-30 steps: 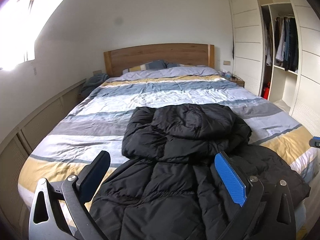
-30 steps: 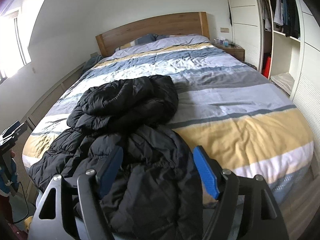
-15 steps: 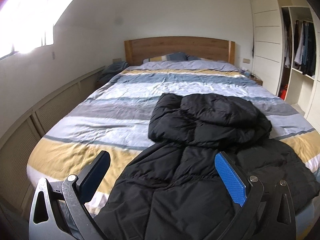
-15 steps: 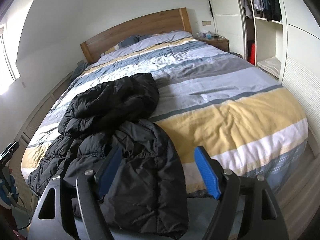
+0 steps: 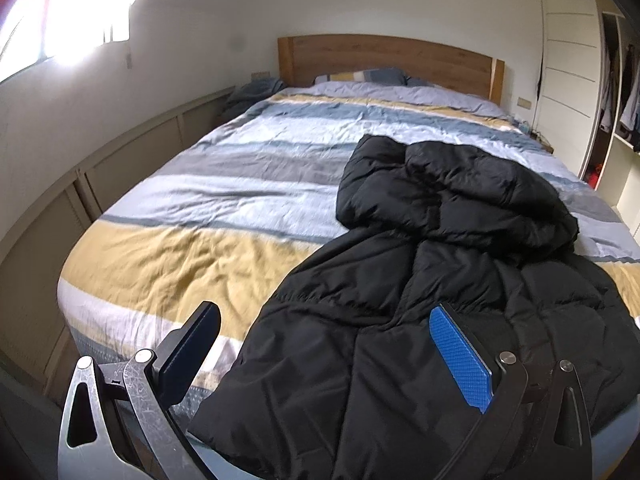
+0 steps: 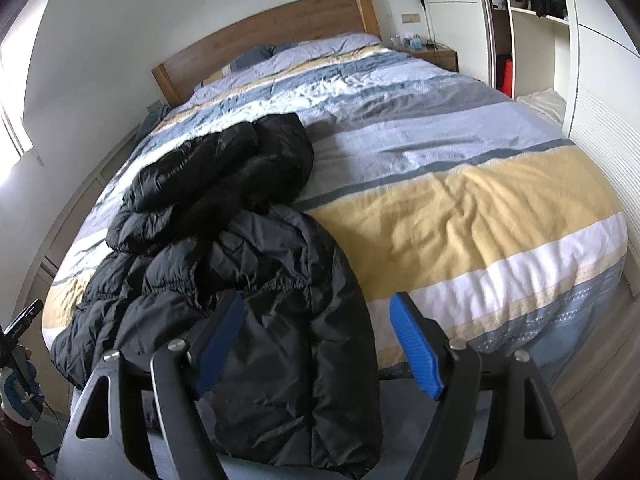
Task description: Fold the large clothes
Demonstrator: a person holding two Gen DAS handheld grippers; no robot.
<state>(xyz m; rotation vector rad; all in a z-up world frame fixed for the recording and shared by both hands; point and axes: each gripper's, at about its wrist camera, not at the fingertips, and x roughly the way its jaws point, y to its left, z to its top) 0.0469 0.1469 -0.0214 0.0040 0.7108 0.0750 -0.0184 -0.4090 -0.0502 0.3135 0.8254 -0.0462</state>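
A large black puffer jacket (image 5: 432,280) lies crumpled on the foot of the striped bed (image 5: 240,200), its hood bunched toward the headboard and its hem hanging over the foot edge. It also shows in the right wrist view (image 6: 248,264). My left gripper (image 5: 324,332) is open and empty, hovering just short of the jacket's lower left part. My right gripper (image 6: 316,316) is open and empty, hovering over the jacket's lower right edge at the bed's foot.
The bed (image 6: 460,184) has a wooden headboard (image 5: 392,60) and pillows (image 5: 360,77). A low panelled wall unit (image 5: 80,184) runs along the left. A wardrobe (image 6: 532,8) with hanging clothes and a nightstand (image 6: 432,52) stand on the right.
Both grippers have shifted. The left view has swung left, so the jacket sits further right in it. The right view has swung right, showing more bare bedspread. Both stay open.
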